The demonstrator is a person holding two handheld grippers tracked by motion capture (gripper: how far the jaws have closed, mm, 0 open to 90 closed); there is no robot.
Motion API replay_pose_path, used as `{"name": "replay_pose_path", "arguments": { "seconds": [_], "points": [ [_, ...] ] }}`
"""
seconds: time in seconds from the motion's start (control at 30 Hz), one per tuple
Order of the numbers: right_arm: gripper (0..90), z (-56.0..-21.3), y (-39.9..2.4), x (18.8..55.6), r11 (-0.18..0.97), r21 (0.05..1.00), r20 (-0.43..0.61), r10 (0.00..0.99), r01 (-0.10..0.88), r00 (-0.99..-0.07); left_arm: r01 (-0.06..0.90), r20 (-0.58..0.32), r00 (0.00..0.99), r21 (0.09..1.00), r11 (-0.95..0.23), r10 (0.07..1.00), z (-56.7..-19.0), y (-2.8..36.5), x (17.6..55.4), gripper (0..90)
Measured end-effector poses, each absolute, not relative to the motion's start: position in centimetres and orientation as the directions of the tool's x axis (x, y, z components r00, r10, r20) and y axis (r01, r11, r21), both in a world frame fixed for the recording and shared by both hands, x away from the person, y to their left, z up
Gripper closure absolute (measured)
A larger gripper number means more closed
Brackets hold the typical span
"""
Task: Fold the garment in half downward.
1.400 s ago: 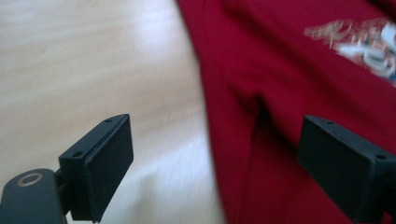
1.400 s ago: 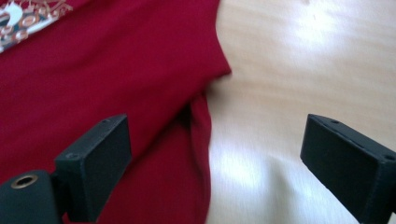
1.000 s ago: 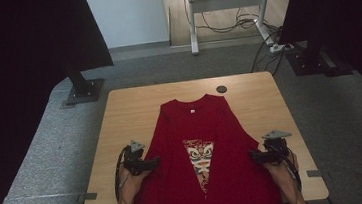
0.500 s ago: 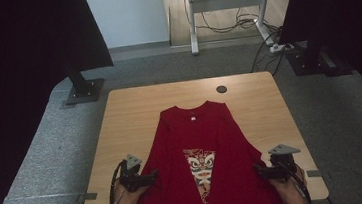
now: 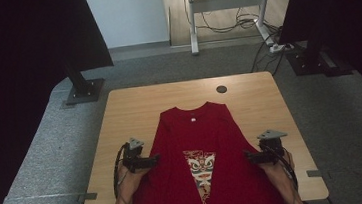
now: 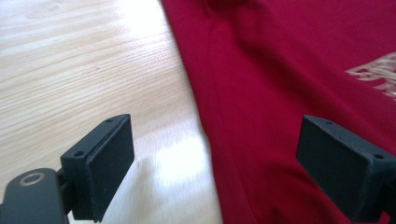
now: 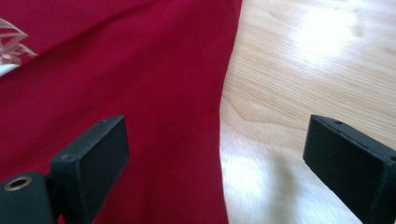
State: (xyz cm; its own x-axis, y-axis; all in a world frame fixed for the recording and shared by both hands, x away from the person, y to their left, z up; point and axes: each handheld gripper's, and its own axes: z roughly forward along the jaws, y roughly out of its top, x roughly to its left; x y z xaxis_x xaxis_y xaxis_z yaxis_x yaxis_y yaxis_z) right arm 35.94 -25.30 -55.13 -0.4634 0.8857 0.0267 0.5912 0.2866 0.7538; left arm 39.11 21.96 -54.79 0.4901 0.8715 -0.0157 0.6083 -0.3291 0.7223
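A red sleeveless shirt (image 5: pixel 197 130) lies flat on the wooden table (image 5: pixel 134 106), neck away from me, with a pale mask print (image 5: pixel 200 168) at its middle. My left gripper (image 5: pixel 150 161) rests at the shirt's left edge, pointing inward. In the left gripper view the left gripper (image 6: pixel 219 154) stands open, its jaws astride the hem of the shirt (image 6: pixel 280 70) with nothing pinched. My right gripper (image 5: pixel 248 157) mirrors it at the right edge. In the right gripper view the right gripper (image 7: pixel 219 158) is open over the border between the shirt (image 7: pixel 116 70) and bare wood (image 7: pixel 303 70).
A round black cable port (image 5: pixel 222 89) sits near the table's far edge. Black stands with base plates (image 5: pixel 85 91) flank the table on grey carpet. A desk frame with loose cables (image 5: pixel 231 22) stands behind. The shirt's lower part hangs over the near edge.
Both hands drew back toward the near edge, then came forward again to the shirt's sides. The shirt lies slightly nearer to me than a second ago.
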Motion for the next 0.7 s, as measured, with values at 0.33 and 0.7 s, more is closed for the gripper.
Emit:
{"name": "replay_pose_path", "arguments": {
  "seconds": [0.33, 0.7],
  "points": [
    [8.9, -56.0, -25.4, 35.1, 0.285, 0.735, 0.027, 0.895, 0.616, -0.446, 0.589, -0.004, 0.496, 0.737, -0.333, 0.868, -55.4, 22.4, 37.6, 12.7],
    [8.8, -56.0, -25.5, 30.6, 0.298, 0.735, 0.028, 0.884, 0.609, -0.467, 0.582, -0.005, 0.513, 0.737, -0.344, 0.858, -55.4, 23.1, 32.8, 12.7]
  ]
}}
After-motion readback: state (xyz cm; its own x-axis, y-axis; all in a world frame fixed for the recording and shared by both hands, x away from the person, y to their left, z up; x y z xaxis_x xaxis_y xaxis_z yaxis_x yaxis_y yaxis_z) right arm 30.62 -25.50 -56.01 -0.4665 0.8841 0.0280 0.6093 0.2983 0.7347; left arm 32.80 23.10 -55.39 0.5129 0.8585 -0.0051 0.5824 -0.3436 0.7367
